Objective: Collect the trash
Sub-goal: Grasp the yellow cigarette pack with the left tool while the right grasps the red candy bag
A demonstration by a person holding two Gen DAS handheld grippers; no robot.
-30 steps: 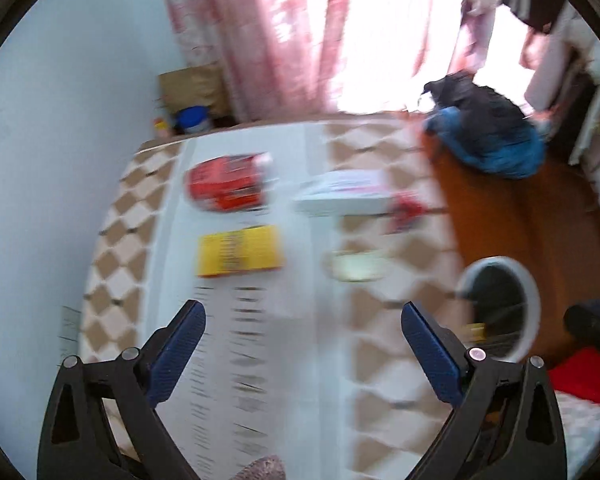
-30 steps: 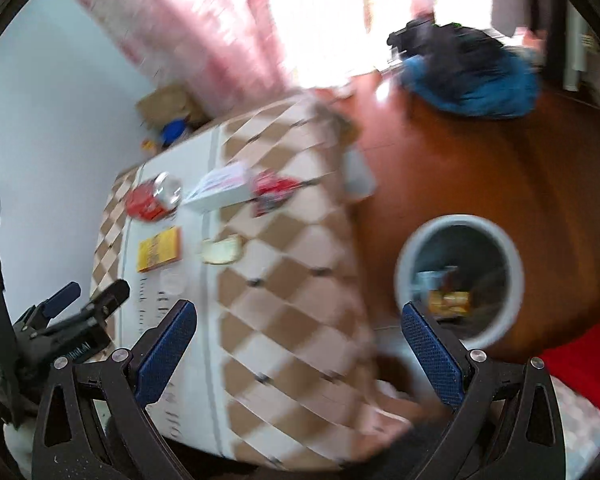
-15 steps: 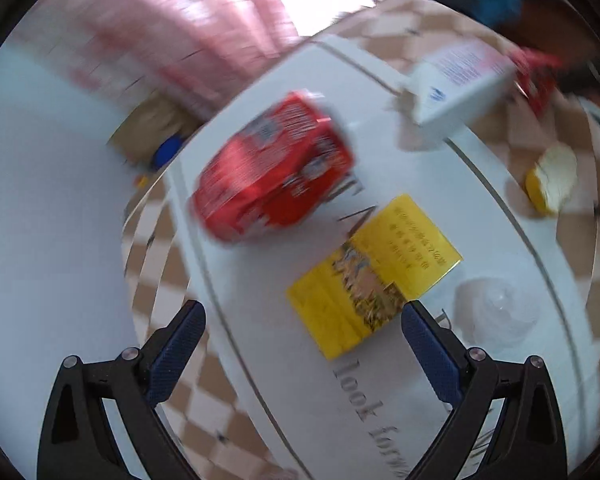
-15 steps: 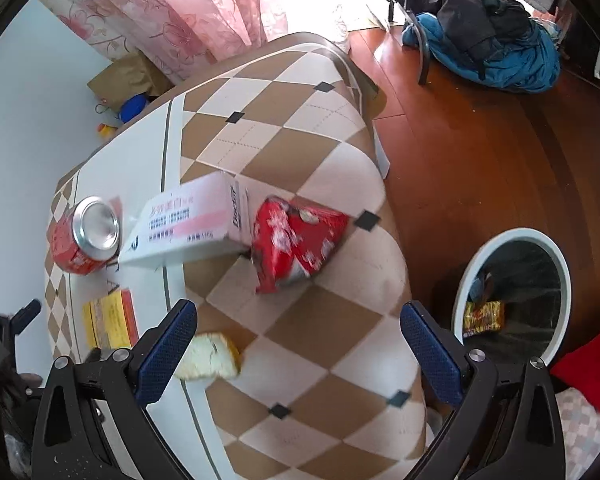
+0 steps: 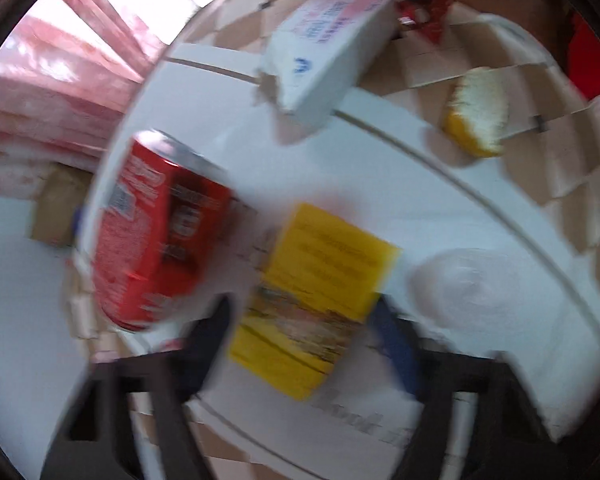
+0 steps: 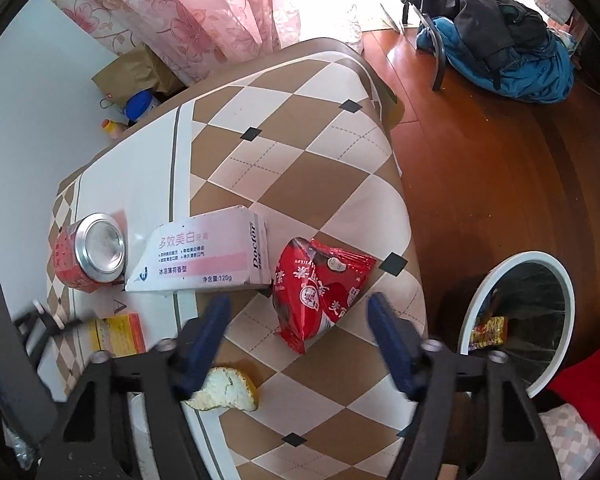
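Red snack bag [image 6: 320, 284]: crinkled foil with white print, lying flat on the checked tablecloth [image 6: 300, 160] near the right table edge; I see it between my right gripper [image 6: 300, 340] fingers, not touched.
Right gripper: blue pads spread wide, holding nothing.
Yellow box [image 5: 316, 296]: small flat carton, black print, a brownish picture on its near half; it sits between my left gripper [image 5: 304, 344] fingers, though blur hides whether they touch it.
Left gripper: fingers apart on either side of the box; I cannot tell if they grip it.
Red can [image 5: 152, 236]: lying on its side just left of the yellow box, silver end facing far.
Toothpaste box [image 6: 204, 256]: white and pink, long, lying between can and snack bag, its right end touching the bag.
Peel [image 6: 224, 392]: yellow rind, white pith, near the right gripper's left finger.
Bin [image 6: 512, 320]: white rim, dark liner, on the wooden floor right of the table, a yellow wrapper [image 6: 488, 330] inside.
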